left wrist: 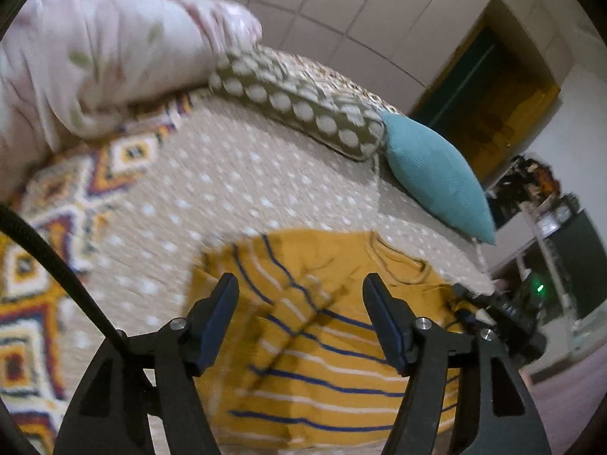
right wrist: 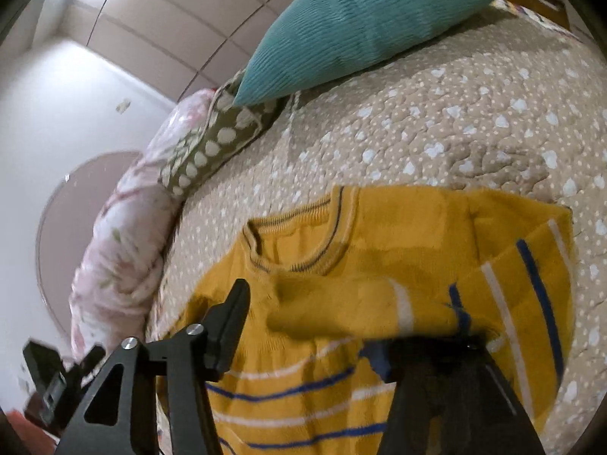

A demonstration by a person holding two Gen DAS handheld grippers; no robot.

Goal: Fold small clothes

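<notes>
A small mustard-yellow knit sweater [left wrist: 322, 341] with blue and white stripes lies on the beige dotted bedspread [left wrist: 227, 189]. My left gripper [left wrist: 301, 295] is open and empty, hovering just above the sweater's striped body. In the right wrist view the sweater [right wrist: 379, 235] shows its neckline toward the pillows, with a sleeve folded across the chest. My right gripper [right wrist: 341, 318] is open. Its left finger [right wrist: 231, 318] is bare, and the sleeve drapes over its right finger and hides the tip. The right gripper also shows in the left wrist view [left wrist: 489, 311] at the sweater's right edge.
A teal cushion [left wrist: 436, 174] [right wrist: 360, 26], an olive dotted pillow [left wrist: 299, 102] [right wrist: 212, 144] and a floral duvet [left wrist: 95, 57] [right wrist: 121, 246] lie along the far side of the bed. A patterned blanket [left wrist: 49, 227] lies at left. The bed edge drops at right.
</notes>
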